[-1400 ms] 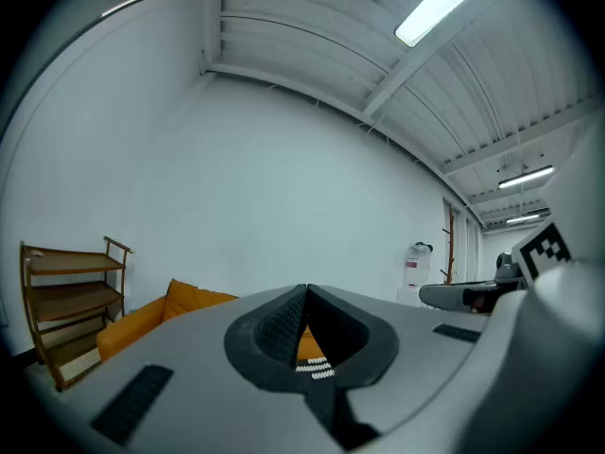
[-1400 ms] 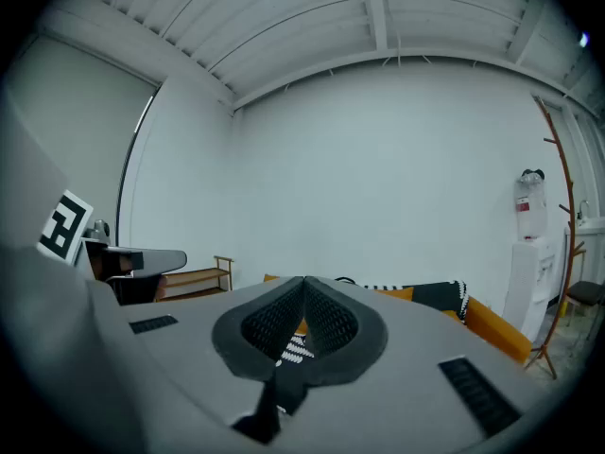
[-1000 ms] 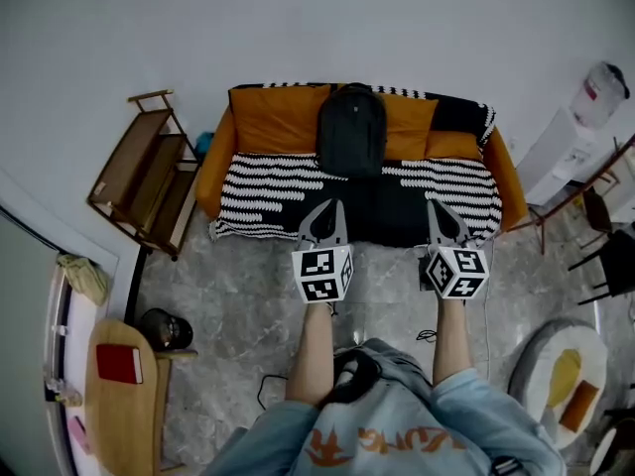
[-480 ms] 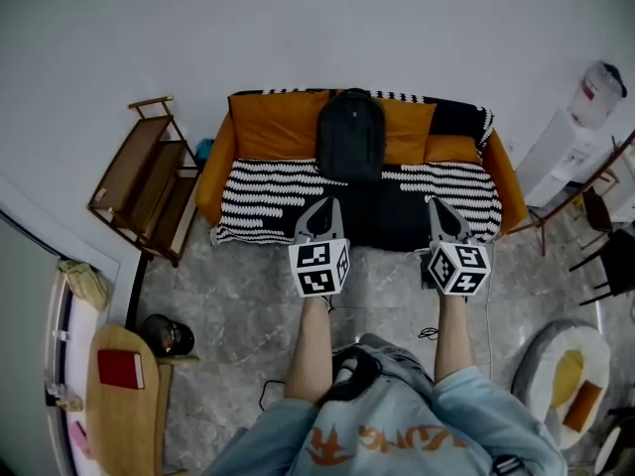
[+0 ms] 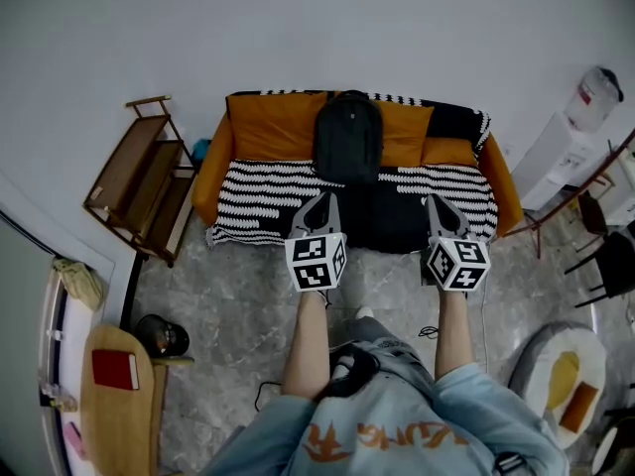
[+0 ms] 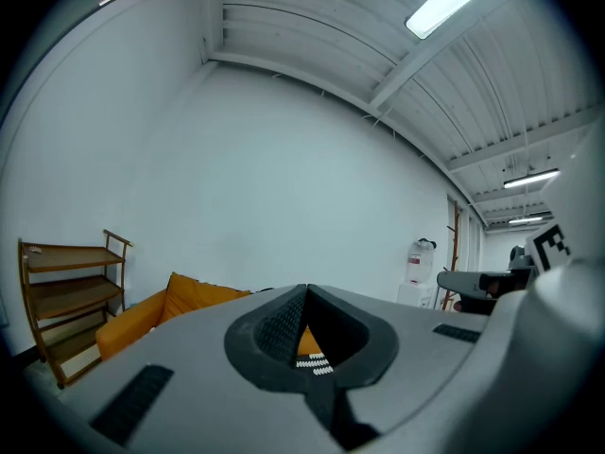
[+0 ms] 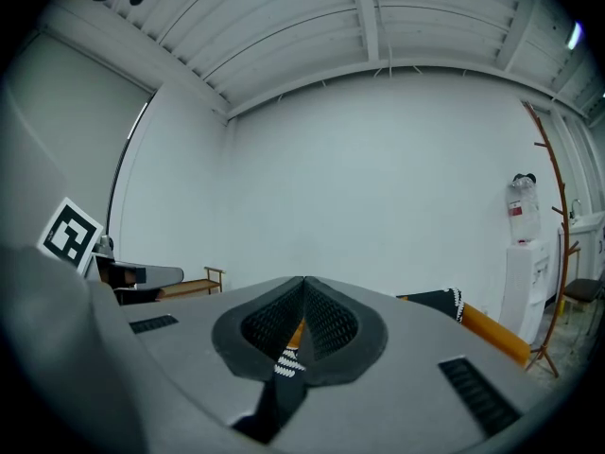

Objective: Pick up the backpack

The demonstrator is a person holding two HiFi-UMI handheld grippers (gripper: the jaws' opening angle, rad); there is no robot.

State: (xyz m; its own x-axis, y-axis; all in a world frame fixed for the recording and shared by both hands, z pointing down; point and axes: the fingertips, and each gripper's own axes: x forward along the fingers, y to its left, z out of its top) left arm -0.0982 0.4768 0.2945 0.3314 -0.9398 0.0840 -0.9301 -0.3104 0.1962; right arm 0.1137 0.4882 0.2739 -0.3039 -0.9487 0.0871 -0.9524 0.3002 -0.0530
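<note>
Backpack [image 5: 349,137] stands upright mid-backrest on the sofa [image 5: 216,177], straight ahead of both grippers hovering at the sofa's front, left gripper [image 5: 321,200] slightly nearer than right gripper [image 5: 435,202], jaws pressed together, empty.

Even, dim overhead light from ceiling tubes [image 6: 463,1]; strong fisheye bending and dark corners.
</note>
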